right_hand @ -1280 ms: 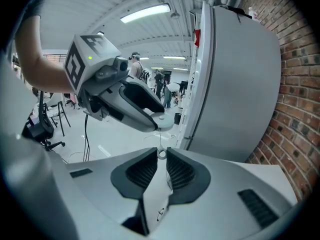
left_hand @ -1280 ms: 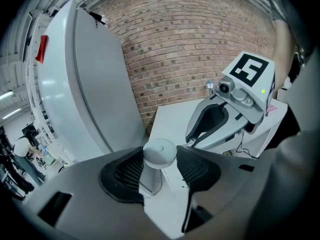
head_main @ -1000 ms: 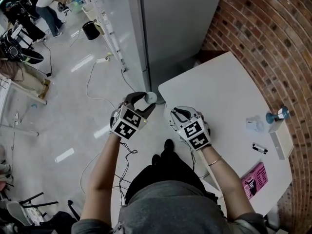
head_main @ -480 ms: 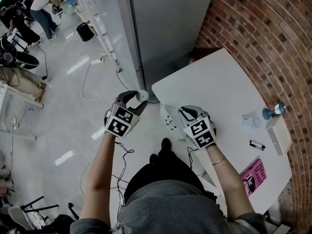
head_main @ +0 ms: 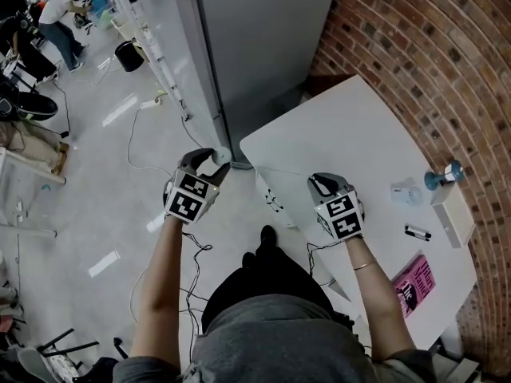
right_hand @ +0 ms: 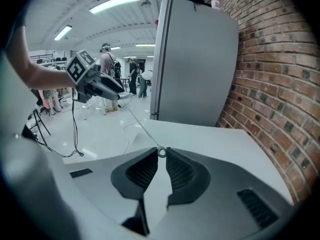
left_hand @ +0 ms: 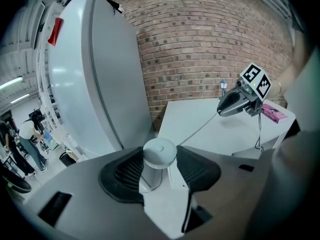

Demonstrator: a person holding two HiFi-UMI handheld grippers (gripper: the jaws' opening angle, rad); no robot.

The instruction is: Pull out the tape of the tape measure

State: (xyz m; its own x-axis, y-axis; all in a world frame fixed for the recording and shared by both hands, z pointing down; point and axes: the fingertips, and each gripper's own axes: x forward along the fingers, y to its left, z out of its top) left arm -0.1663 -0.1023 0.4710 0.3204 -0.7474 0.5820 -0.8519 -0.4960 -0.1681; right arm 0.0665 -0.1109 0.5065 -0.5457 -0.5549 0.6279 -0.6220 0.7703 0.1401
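Note:
A round white tape measure [left_hand: 159, 153] sits between the pads of my left gripper [left_hand: 160, 162], which is shut on it out past the table's left edge [head_main: 209, 160]. A thin tape [left_hand: 200, 129] runs taut from it to my right gripper [left_hand: 223, 107]. In the right gripper view the jaws [right_hand: 161, 157] pinch the small ring [right_hand: 162, 152] at the tape's end, and the tape [right_hand: 142, 126] leads back to the left gripper [right_hand: 117, 91]. From the head view my right gripper [head_main: 318, 184] hovers over the white table [head_main: 359, 134], well apart from the left one.
A tall grey cabinet [head_main: 263, 46] stands behind the table, with a brick wall [head_main: 431, 62] to the right. Along the table's right side lie a blue object [head_main: 443, 175], a white box [head_main: 451, 214], a marker [head_main: 417, 232] and a pink booklet [head_main: 413, 282]. People stand far off at the left.
The two grippers have drawn apart, the left one going left and the right one going right over the table. The tape between them has grown longer.

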